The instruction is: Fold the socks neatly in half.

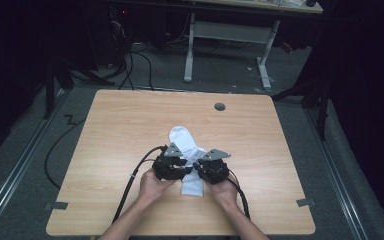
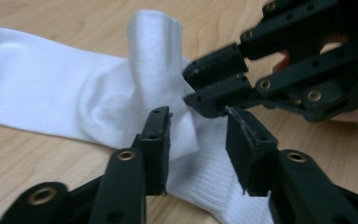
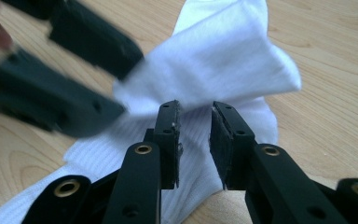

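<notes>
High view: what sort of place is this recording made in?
Probably a lab or workshop set up for recording: a bare wooden table on grey carpet, floor rails alongside it, loose cables, and a height-adjustable desk behind, with dark surroundings.

Bare wood surrounds the work on the table (image 1: 115, 130): the left half, the right edge and the whole far strip lie open to a passing hand, broken only by a small grey grommet (image 1: 220, 106) at upper centre. At lower centre, the left gripper (image 1: 174, 165) and right gripper (image 1: 206, 167) crowd close together over a white sock (image 1: 182, 137), blocking the middle. Black cables (image 1: 132, 187) trail toward the near edge at lower left.
</notes>
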A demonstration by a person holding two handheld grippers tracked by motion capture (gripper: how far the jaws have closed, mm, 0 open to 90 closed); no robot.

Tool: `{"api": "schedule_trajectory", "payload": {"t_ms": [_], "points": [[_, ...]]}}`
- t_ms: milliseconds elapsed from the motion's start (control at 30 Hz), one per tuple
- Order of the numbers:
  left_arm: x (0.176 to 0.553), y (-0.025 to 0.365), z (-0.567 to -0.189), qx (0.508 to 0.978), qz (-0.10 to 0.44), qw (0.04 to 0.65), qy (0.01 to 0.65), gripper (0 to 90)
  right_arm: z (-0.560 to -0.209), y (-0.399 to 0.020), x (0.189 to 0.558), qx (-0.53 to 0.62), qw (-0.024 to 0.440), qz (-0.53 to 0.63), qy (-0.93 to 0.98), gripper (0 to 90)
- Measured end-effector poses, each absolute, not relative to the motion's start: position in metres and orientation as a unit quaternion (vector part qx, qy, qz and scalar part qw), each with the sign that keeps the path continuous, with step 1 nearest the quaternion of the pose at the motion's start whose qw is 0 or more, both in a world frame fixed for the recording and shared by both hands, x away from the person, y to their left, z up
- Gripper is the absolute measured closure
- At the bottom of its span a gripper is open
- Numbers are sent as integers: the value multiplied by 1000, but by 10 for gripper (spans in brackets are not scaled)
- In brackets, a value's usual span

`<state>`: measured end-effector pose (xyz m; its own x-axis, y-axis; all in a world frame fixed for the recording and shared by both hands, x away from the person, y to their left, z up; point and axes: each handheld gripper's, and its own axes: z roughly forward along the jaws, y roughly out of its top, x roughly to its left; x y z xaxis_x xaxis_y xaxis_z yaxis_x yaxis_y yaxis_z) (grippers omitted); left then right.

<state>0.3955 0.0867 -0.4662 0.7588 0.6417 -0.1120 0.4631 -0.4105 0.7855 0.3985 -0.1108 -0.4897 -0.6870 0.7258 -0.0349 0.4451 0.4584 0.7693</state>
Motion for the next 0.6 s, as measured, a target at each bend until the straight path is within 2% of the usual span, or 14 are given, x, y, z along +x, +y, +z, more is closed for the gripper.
{"api": "schedule_trajectory", "payload": {"t_ms": [233, 400, 600], "points": [[403, 105, -457, 790, 121, 464, 382, 547, -495, -108, 400, 347, 182, 369, 843, 733], [427, 113, -464, 770, 118, 446, 441, 554, -501, -105, 399, 339, 187, 359, 849, 746], [439, 118, -474, 759, 102, 437, 471, 588, -502, -106, 400, 336, 184, 361, 850, 755]]}}
